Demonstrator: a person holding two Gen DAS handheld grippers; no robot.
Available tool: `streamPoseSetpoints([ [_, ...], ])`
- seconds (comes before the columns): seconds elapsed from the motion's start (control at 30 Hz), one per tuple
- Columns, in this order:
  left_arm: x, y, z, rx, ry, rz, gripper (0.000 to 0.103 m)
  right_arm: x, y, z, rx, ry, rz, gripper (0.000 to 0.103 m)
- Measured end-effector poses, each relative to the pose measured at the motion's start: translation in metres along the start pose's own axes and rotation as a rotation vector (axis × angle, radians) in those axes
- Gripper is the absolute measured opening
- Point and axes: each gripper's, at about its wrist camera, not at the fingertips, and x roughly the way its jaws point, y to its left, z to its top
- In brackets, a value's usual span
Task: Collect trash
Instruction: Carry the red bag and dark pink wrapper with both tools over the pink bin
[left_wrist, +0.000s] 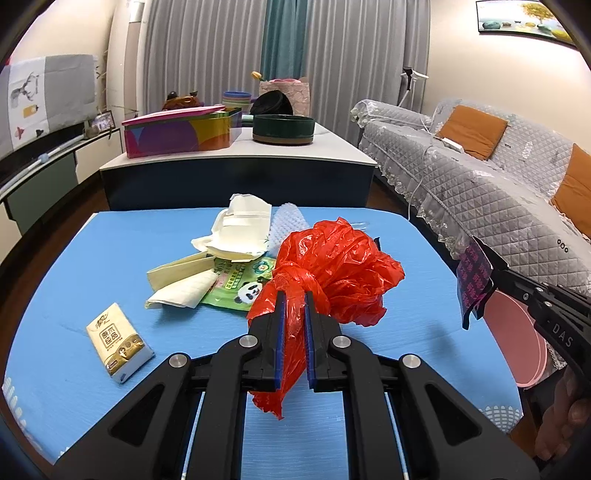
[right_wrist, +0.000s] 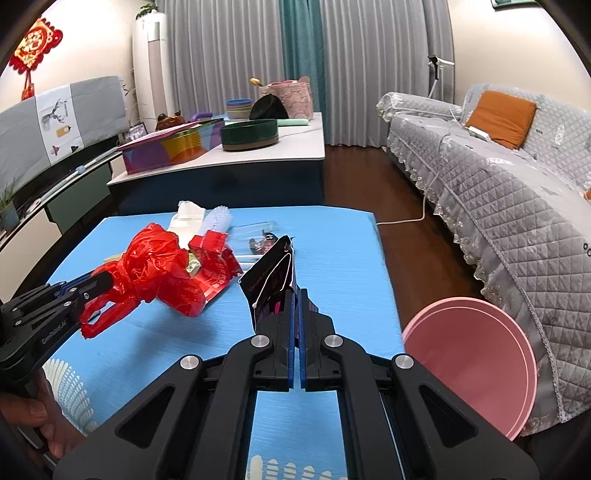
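Mid-task, both hands loaded, nothing visibly binned yet. Left gripper (left_wrist: 294, 295) has its blue pads pinched nearly together on a twisted neck of the red plastic bag (left_wrist: 332, 269), with the crumpled bulk hanging beyond the tips above the blue mat (left_wrist: 92, 280); the right-wrist view shows the same bag (right_wrist: 159, 273) off the surface. Right gripper (right_wrist: 297, 295) is clamped fully closed on a dark wrapper with pink print (right_wrist: 271, 280), held up above the mat's right half; from the left-wrist view that wrapper (left_wrist: 474, 280) sits out past the mat's right edge, near the pink bin (right_wrist: 476, 362). The bin stands on the floor just beside the mat's right edge, between the mat and the grey sofa (right_wrist: 517, 206); its inside can't be seen, so whether anything has gone in can't be told. Still lying on the mat: white folded paper bag (left_wrist: 240, 229), cream paper pieces (left_wrist: 181, 284), green panda packet (left_wrist: 240, 284), bubble wrap (left_wrist: 286, 221) toward the far edge, a small tissue pack (left_wrist: 118, 343) on the near left, a red carton (right_wrist: 214, 258) and a clear plastic packet (right_wrist: 258, 236) near the middle. Judgement: the two held items likely go to the bin next, and most of the pile is left.
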Motion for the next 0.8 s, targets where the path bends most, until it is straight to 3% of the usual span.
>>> streamPoseSetpoints([
  [0.8,-0.003,-0.048,0.006,0.051,-0.033,-0.052,0.009,-0.012,-0.039,-0.001,0.065,-0.026,-0.071,0.002],
])
